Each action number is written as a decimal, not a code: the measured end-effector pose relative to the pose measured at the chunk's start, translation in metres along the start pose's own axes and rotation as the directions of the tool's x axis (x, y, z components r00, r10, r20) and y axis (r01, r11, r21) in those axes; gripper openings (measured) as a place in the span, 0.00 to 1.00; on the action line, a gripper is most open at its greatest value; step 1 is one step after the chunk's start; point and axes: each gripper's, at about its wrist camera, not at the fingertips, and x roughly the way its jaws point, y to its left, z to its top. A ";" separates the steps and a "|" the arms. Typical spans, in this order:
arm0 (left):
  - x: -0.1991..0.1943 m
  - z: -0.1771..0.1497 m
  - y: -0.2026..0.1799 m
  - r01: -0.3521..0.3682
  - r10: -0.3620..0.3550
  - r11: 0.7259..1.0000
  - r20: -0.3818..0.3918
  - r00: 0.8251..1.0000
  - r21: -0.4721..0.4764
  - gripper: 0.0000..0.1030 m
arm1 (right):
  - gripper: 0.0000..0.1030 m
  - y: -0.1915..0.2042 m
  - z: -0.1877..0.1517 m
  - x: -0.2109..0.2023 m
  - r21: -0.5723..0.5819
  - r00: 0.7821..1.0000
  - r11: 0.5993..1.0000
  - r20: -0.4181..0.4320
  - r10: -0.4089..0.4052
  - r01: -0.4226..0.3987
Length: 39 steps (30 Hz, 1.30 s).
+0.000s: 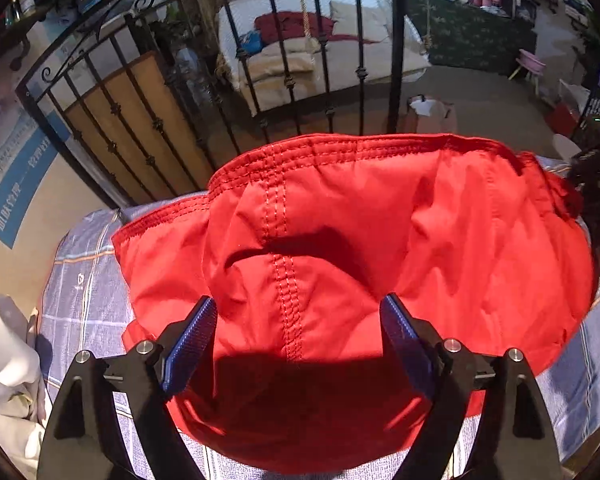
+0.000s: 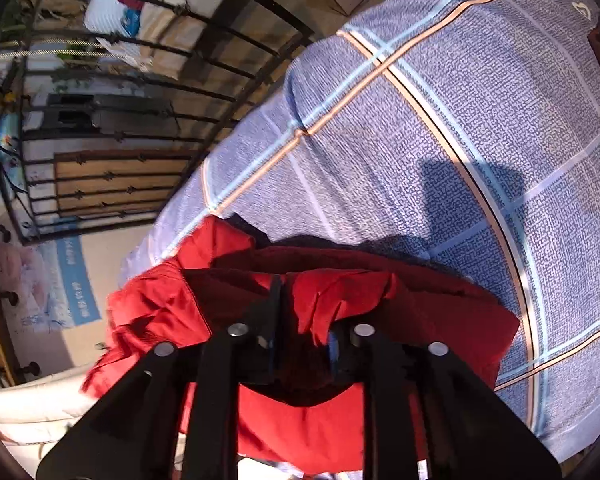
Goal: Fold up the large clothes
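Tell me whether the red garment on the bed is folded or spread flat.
Folded, loosely: the red garment lies doubled in a rumpled bundle on the plaid sheet, its stitched hem along the far edge. How many layers, cannot tell.

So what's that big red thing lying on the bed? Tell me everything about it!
It is a red garment, thin woven cloth by its look, bright and wrinkled. White double stitching runs down a middle seam, and a thick stitched hem curves along its far edge. It lies bunched and partly folded on a blue checked bedsheet. The left tool hovers above it, wide open, holding nothing. In the right wrist view, a fold of it sits bunched between the right tool fingers; whether they pinch it is unclear.
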 end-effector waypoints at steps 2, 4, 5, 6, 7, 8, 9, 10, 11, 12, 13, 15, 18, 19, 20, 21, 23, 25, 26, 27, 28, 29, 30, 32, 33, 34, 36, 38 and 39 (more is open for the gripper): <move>0.024 0.013 0.009 0.018 -0.022 0.999 -0.083 0.996 -0.046 0.84 | 0.72 -0.004 -0.002 -0.019 0.042 0.991 0.991 0.050 0.127 -0.129; 0.035 0.022 0.013 0.032 -0.040 0.997 -0.121 0.992 -0.068 0.88 | 0.96 -0.009 -0.005 -0.051 0.082 0.957 0.965 0.176 0.233 -0.250; 0.039 0.025 0.014 0.038 -0.046 0.997 -0.129 0.991 -0.071 0.88 | 0.96 -0.010 -0.007 -0.065 0.085 0.945 0.961 0.223 0.239 -0.263; 0.041 0.027 0.014 0.040 -0.049 0.997 -0.135 0.990 -0.066 0.88 | 0.96 -0.006 -0.010 -0.081 0.063 0.937 0.962 0.250 0.244 -0.267; 0.044 0.029 0.014 0.038 -0.046 0.998 -0.139 0.989 -0.059 0.89 | 0.96 0.002 -0.014 -0.091 0.028 0.935 0.965 0.255 0.246 -0.261; 0.045 0.030 0.013 0.035 -0.042 0.998 -0.140 0.989 -0.055 0.90 | 0.96 0.013 -0.020 -0.098 -0.031 0.939 0.971 0.247 0.239 -0.239; 0.048 0.031 0.013 0.033 -0.042 0.998 -0.141 0.989 -0.059 0.91 | 0.96 0.031 -0.031 -0.103 -0.127 0.951 0.975 0.229 0.206 -0.181; 0.050 0.031 0.013 0.034 -0.043 0.997 -0.143 0.989 -0.066 0.92 | 0.95 0.047 -0.043 -0.102 -0.207 0.962 0.971 0.216 0.167 -0.122; 0.052 0.030 0.014 0.032 -0.042 0.997 -0.142 0.989 -0.071 0.92 | 0.95 0.062 -0.054 -0.097 -0.278 0.971 0.958 0.205 0.125 -0.065; 0.053 0.027 0.013 0.030 -0.040 0.997 -0.141 0.989 -0.073 0.93 | 0.96 0.082 -0.074 -0.087 -0.375 0.979 0.927 0.192 0.070 0.008; 0.054 0.025 0.011 0.025 -0.035 0.997 -0.141 0.989 -0.072 0.93 | 0.96 0.094 -0.090 -0.075 -0.442 0.982 0.895 0.185 0.028 0.058; 0.050 0.025 0.010 0.008 -0.018 0.997 -0.132 0.991 -0.077 0.93 | 0.95 0.113 -0.123 -0.042 -0.561 0.981 0.812 0.183 -0.066 0.159; 0.029 0.024 0.009 0.009 -0.018 0.993 -0.069 0.997 -0.118 0.93 | 0.95 0.129 -0.164 0.008 -0.674 0.969 0.697 0.198 -0.147 0.244; 0.019 0.020 0.009 0.012 -0.017 0.991 -0.035 0.999 -0.134 0.93 | 0.95 0.132 -0.172 0.021 -0.687 0.963 0.675 0.211 -0.168 0.268; 0.006 0.014 0.009 0.012 -0.013 0.990 0.000 1.000 -0.141 0.93 | 0.95 0.135 -0.177 0.028 -0.693 0.956 0.660 0.231 -0.179 0.291; -0.001 0.011 0.006 0.001 0.002 0.990 0.023 1.000 -0.140 0.93 | 0.95 0.137 -0.182 0.034 -0.691 0.946 0.648 0.266 -0.184 0.321; -0.013 -0.003 0.003 -0.047 0.055 0.990 0.056 0.997 -0.133 0.93 | 0.96 0.135 -0.179 0.040 -0.652 0.939 0.680 0.289 -0.185 0.335; -0.011 -0.011 0.002 -0.086 0.096 0.987 0.064 0.993 -0.136 0.93 | 0.95 0.126 -0.171 0.050 -0.618 0.948 0.722 0.253 -0.192 0.312; -0.004 -0.012 0.004 -0.099 0.106 0.985 0.048 0.993 -0.139 0.94 | 0.96 0.122 -0.166 0.055 -0.602 0.948 0.734 0.235 -0.215 0.316; 0.008 -0.012 0.007 -0.114 0.116 0.983 0.007 0.993 -0.143 0.94 | 0.95 0.117 -0.161 0.060 -0.585 0.945 0.743 0.224 -0.237 0.325; 0.019 -0.010 0.011 -0.131 0.127 0.980 -0.033 0.991 -0.151 0.95 | 0.96 0.114 -0.157 0.063 -0.579 0.948 0.751 0.212 -0.239 0.319; 0.030 -0.008 0.017 -0.117 0.109 0.979 -0.052 0.993 -0.168 0.96 | 0.96 0.111 -0.153 0.068 -0.577 0.949 0.753 0.197 -0.246 0.315; 0.037 -0.004 0.021 -0.090 0.082 0.979 -0.052 0.995 -0.183 0.96 | 0.96 0.111 -0.150 0.071 -0.577 0.949 0.754 0.189 -0.252 0.315; 0.050 0.008 0.022 -0.077 0.066 0.982 -0.067 0.996 -0.171 0.96 | 0.96 0.113 -0.145 0.076 -0.576 0.942 0.746 0.193 -0.273 0.334; 0.055 0.015 0.020 -0.083 0.071 0.985 -0.080 0.994 -0.153 0.96 | 0.95 0.115 -0.140 0.081 -0.576 0.936 0.738 0.195 -0.292 0.350; 0.062 0.023 0.018 -0.087 0.073 0.987 -0.098 0.992 -0.138 0.96 | 0.95 0.116 -0.132 0.088 -0.569 0.928 0.734 0.195 -0.318 0.371; 0.075 0.033 0.017 -0.082 0.062 0.985 -0.129 0.990 -0.151 0.96 | 0.96 0.121 -0.126 0.097 -0.551 0.916 0.734 0.197 -0.348 0.397; 0.088 0.035 0.022 -0.063 0.031 0.980 -0.171 0.985 -0.187 0.96 | 0.96 0.120 -0.119 0.108 -0.541 0.911 0.735 0.185 -0.370 0.408; 0.095 0.036 0.024 -0.050 0.010 0.977 -0.190 0.982 -0.208 0.96 | 0.96 0.117 -0.116 0.115 -0.537 0.910 0.740 0.165 -0.379 0.405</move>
